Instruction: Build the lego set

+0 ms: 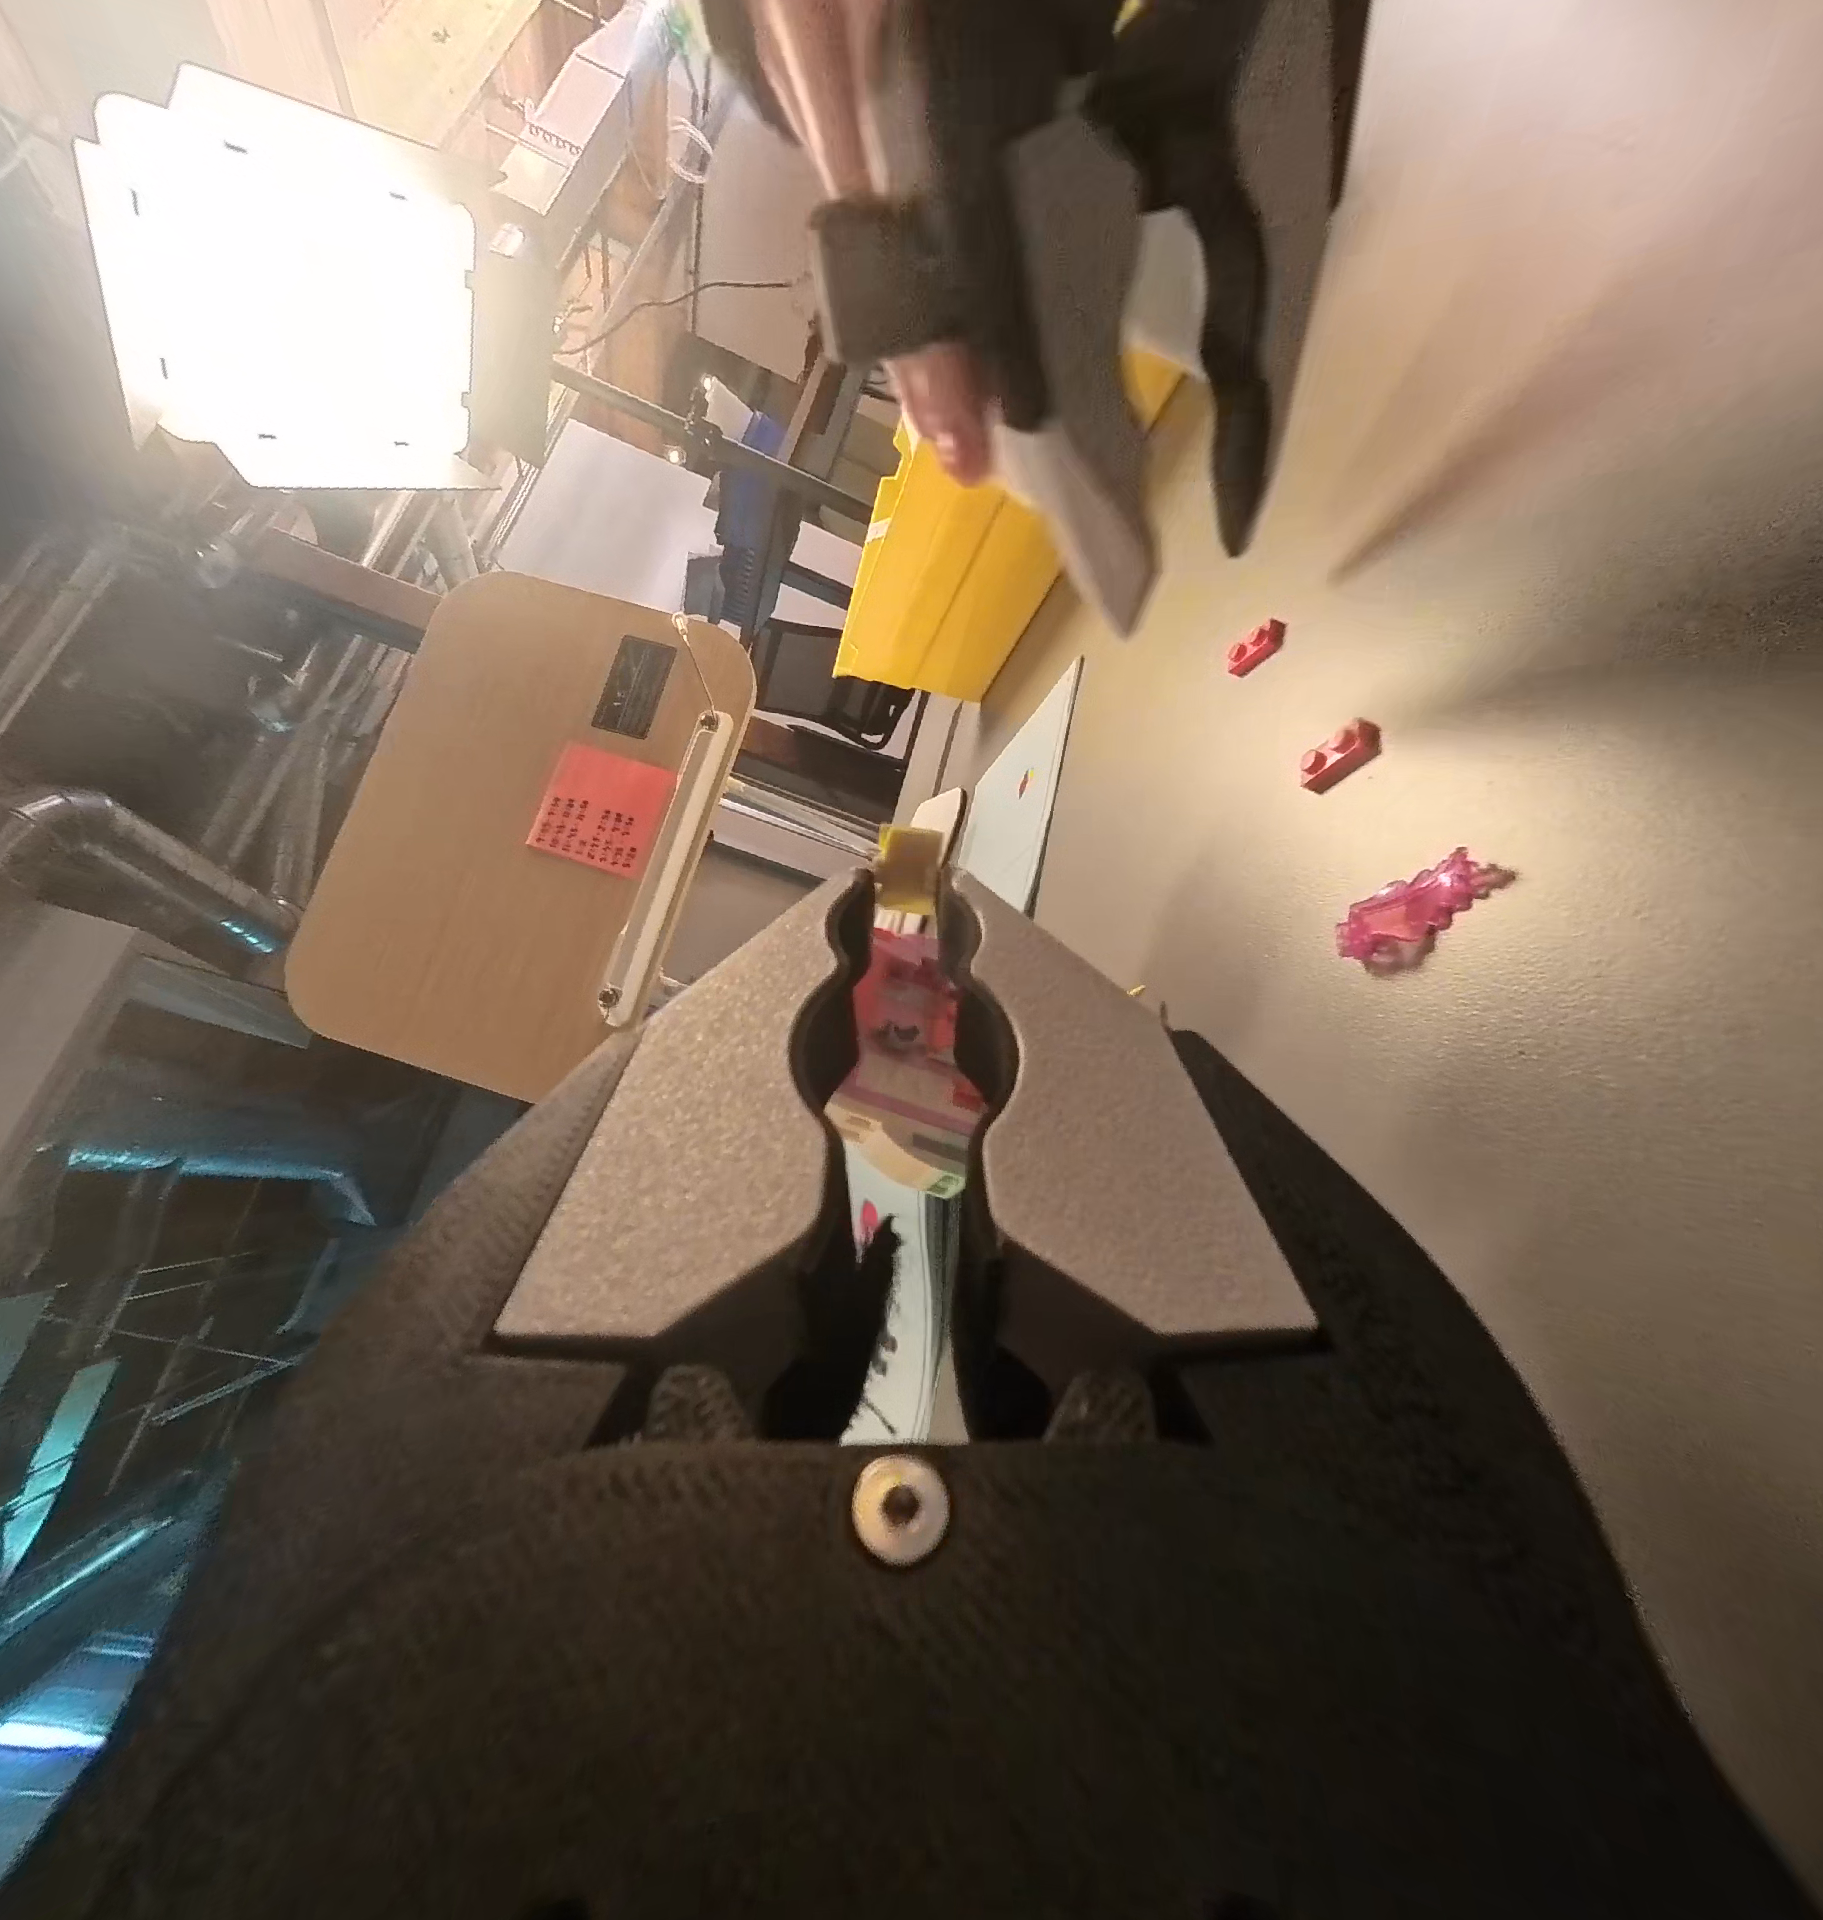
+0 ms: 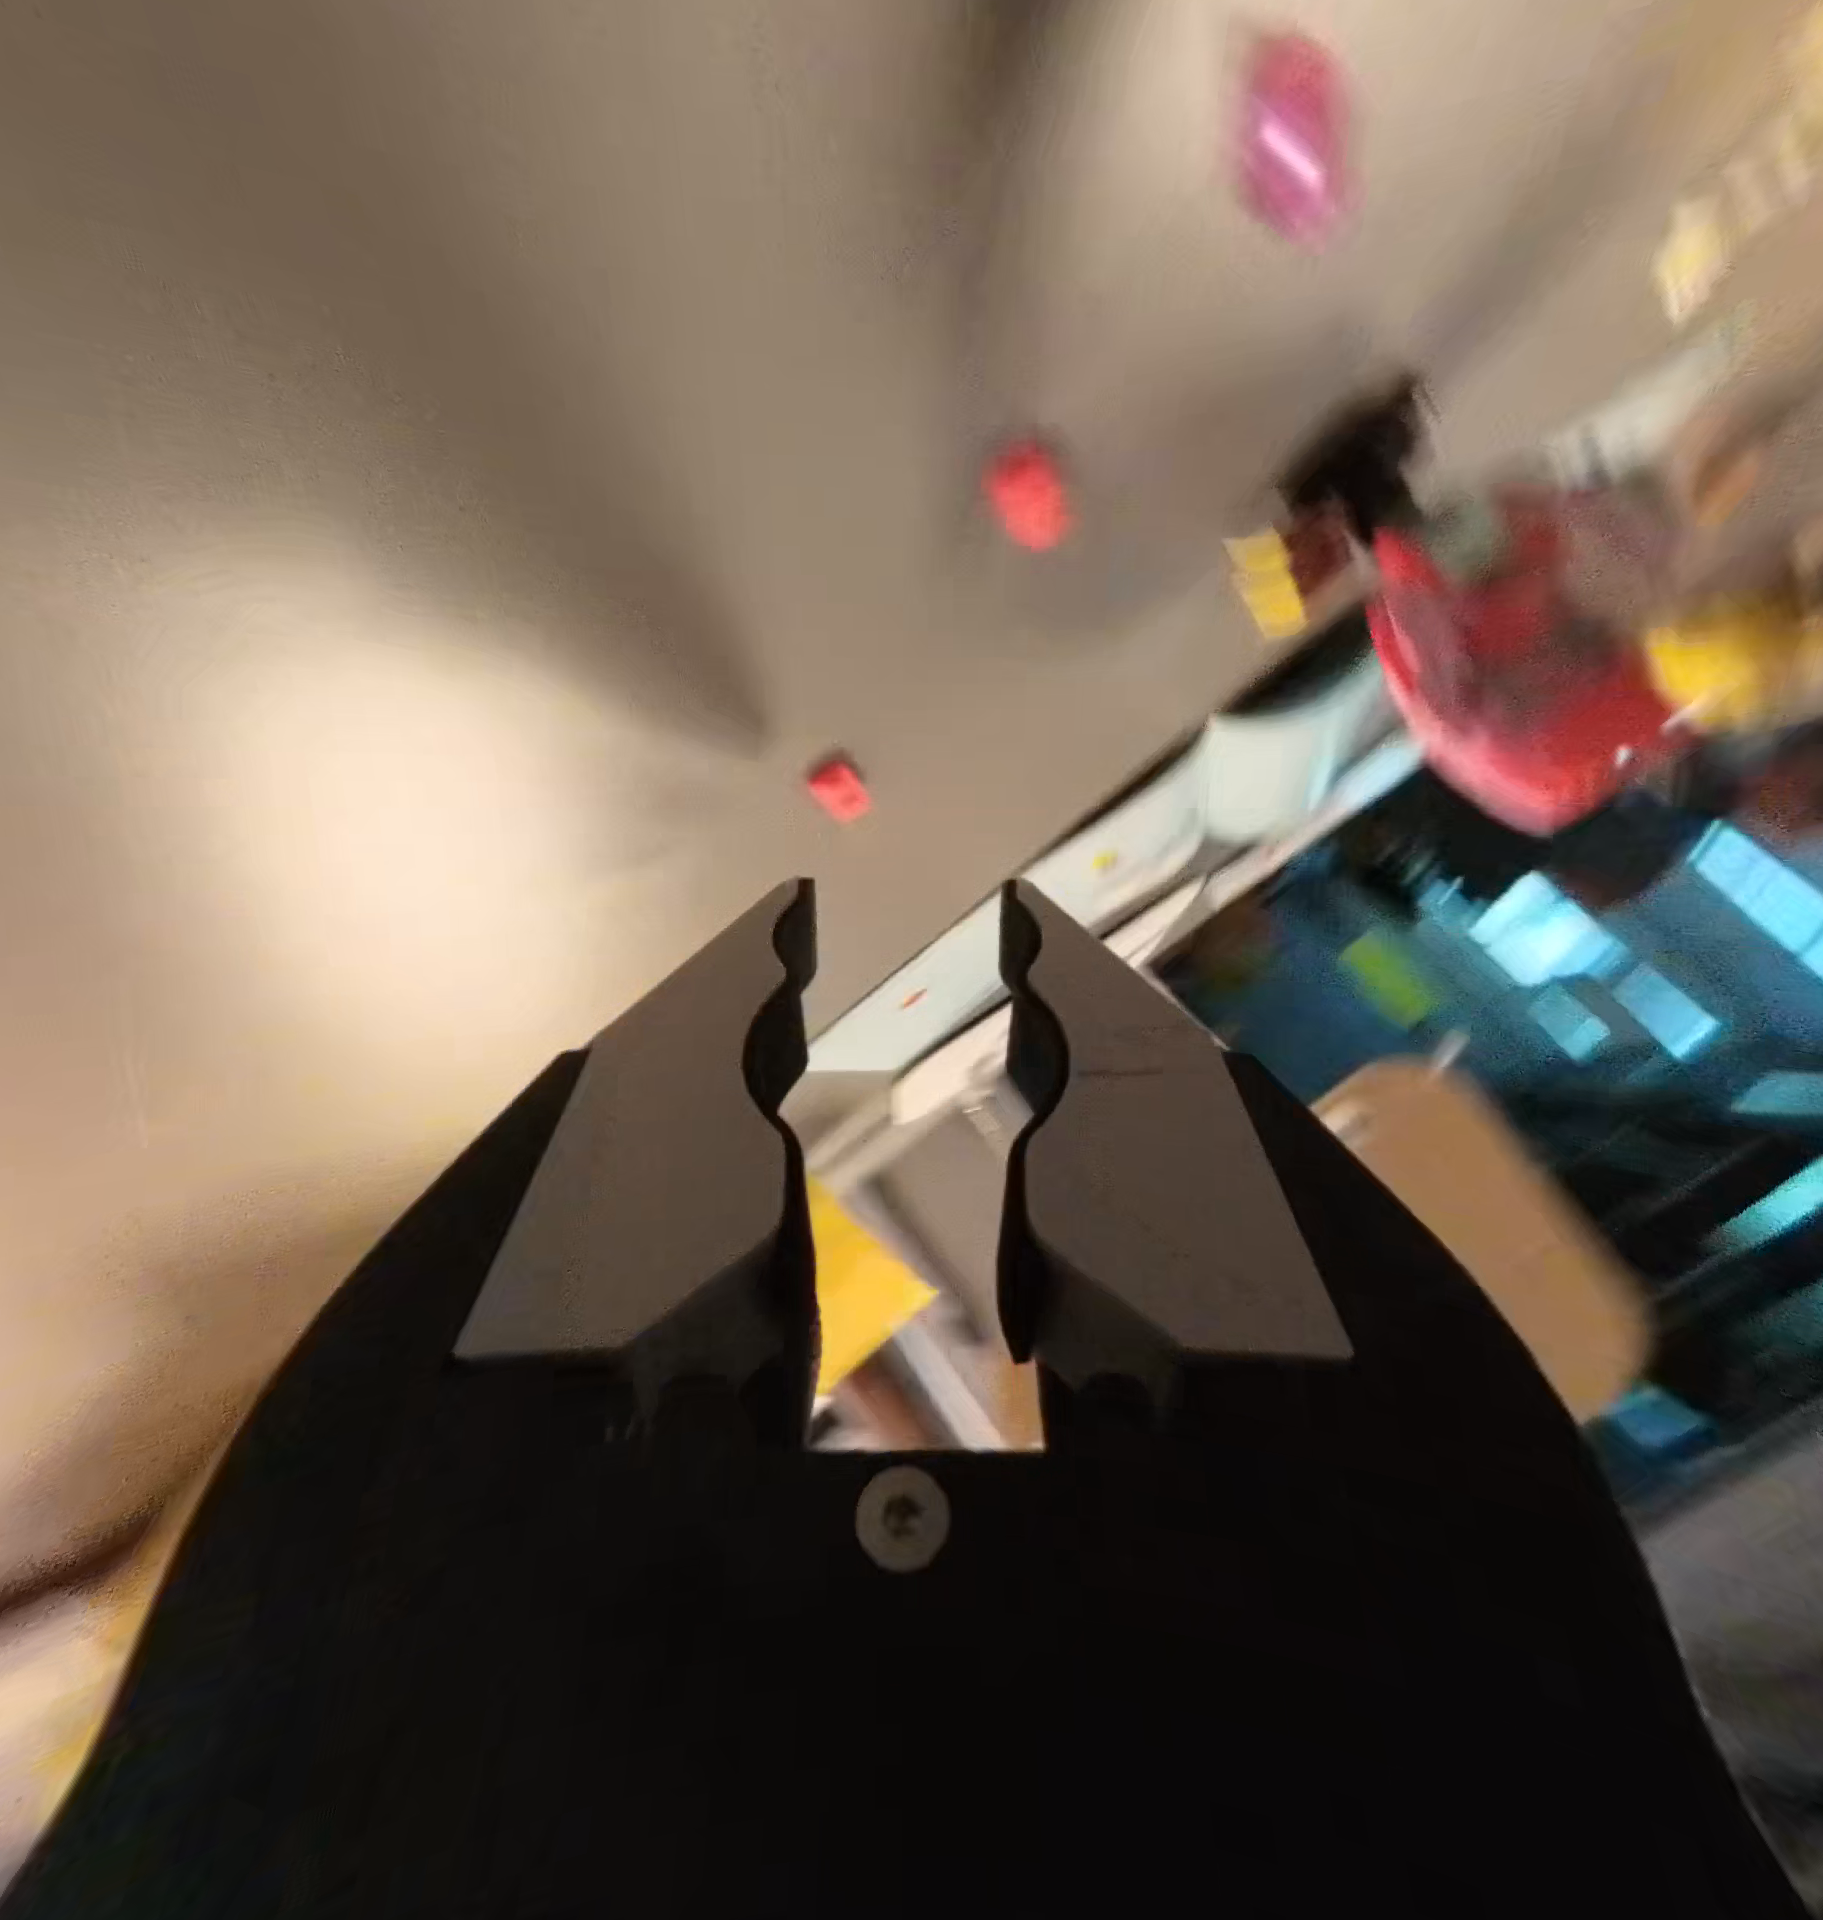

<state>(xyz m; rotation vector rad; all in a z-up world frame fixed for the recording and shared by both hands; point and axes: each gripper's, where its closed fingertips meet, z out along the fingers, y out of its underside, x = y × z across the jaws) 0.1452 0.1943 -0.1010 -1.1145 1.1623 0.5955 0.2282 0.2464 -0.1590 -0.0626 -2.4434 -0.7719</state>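
While the left wrist view is sharp and the right one smeared, we log both tongs as follows. Left tongs: nearly closed, pads pressed on a small pale yellow block that sticks out past the tips; a pink-and-white brick assembly shows in the slot behind it.

Right tongs: parted with a clear gap, nothing between the fingers. From the left view, the right tongs hang at 1 o'clock, above the pale counter, held by a gloved hand.

Loose pieces on the counter, left view: two red bricks and a translucent pink piece, strung out between 1 and 3 o'clock of the left tips. Long axis of the pink piece runs roughly 2 to 8 o'clock.

Right view: nearest red brick lies just beyond the open tips at 12 o'clock, second one farther, pink blur at 1 o'clock. We judge the right tongs nearer to the bricks; contact: none visible.

A yellow bin stands at the counter edge.
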